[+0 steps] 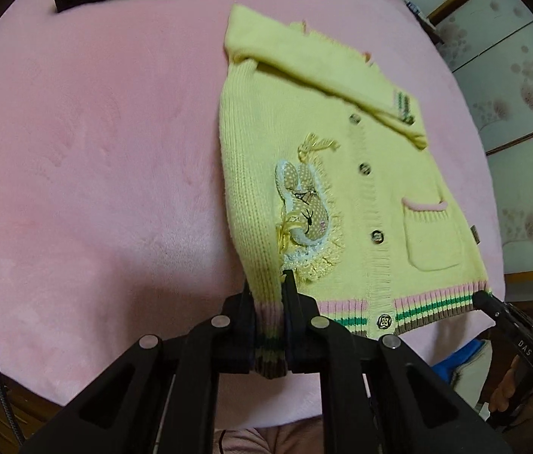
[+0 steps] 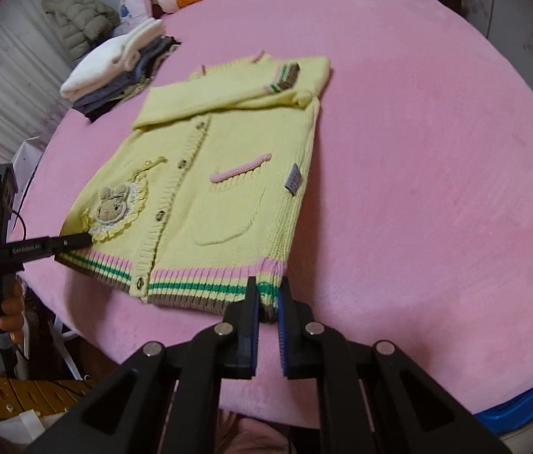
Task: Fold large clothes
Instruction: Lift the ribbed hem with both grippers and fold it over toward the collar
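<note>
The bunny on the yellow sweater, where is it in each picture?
Left wrist view: the bunny patch sits mid-frame, just beyond the left gripper, which pinches the hem.
Right wrist view: the bunny patch lies at the left, with the left gripper's tip beside it.
Shared landmark: the pink-trimmed pocket, across the button strip from the bunny.

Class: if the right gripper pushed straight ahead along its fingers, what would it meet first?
The right gripper already straddles the striped hem of the yellow cardigan; next probably its pocket.
</note>
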The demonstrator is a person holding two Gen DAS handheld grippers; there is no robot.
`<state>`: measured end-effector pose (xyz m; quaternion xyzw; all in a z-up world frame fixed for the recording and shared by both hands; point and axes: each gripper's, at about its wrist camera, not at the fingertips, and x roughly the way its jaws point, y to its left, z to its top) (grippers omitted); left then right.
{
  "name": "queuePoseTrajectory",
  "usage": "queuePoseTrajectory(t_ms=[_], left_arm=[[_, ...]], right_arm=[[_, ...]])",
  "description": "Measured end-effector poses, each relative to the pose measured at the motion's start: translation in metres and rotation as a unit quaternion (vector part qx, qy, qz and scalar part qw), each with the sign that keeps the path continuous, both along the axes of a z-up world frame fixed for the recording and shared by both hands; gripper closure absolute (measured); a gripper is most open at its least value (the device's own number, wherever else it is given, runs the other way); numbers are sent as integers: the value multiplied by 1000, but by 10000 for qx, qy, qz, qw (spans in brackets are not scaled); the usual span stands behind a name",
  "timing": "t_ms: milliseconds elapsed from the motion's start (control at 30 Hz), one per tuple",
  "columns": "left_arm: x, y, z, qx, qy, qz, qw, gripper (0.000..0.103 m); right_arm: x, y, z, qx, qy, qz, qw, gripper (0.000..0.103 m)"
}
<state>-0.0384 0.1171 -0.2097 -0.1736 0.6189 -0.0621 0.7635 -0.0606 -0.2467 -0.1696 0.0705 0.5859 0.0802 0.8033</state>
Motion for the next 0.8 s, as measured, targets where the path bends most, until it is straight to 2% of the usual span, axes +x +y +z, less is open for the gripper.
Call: queuePoseTrajectory(t_ms=[167, 467, 633, 800], left_arm=[[-8, 5, 25, -95, -3, 43, 9999, 95], [-15, 23, 43, -331, 542, 70, 9980, 95], [17, 38, 43, -601, 653, 362, 9954, 95], [82, 41, 47, -874, 526, 591, 9930, 95]], right_arm=[[-5, -1, 23, -9, -63, 158, 9999, 96], [-28, -5, 38, 199, 340, 124, 9991, 96], [-13, -15, 38, 423, 336, -282, 9981, 96], [37, -15, 49, 569, 57, -479, 9972, 96]])
